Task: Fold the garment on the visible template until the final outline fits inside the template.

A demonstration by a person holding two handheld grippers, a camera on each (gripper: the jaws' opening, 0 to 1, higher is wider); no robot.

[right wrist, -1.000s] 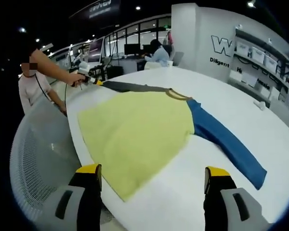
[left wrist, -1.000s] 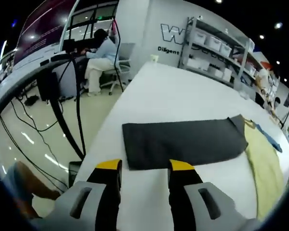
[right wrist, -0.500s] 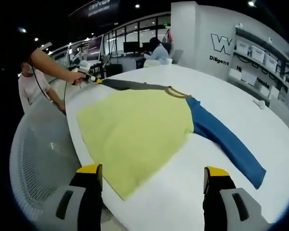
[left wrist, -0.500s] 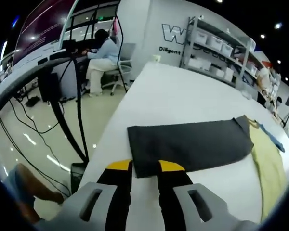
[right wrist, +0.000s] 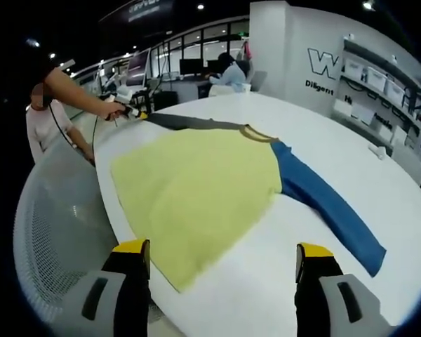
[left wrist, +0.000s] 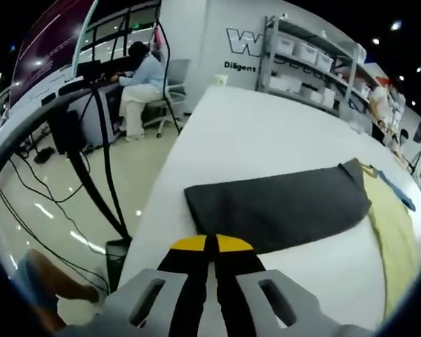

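Left gripper point(left wrist: 210, 243) is pinched on the grey sleeve point(left wrist: 277, 207) at the table point(left wrist: 266, 137) edge; right gripper point(right wrist: 221, 254) is held spread over the yellow shirt point(right wrist: 196, 189)

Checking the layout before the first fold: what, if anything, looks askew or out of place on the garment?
Nothing looks damaged or spilled. The garment lies flat, with its grey sleeve and blue sleeve spread outwards. Its yellow hem corner sits at the table edge.
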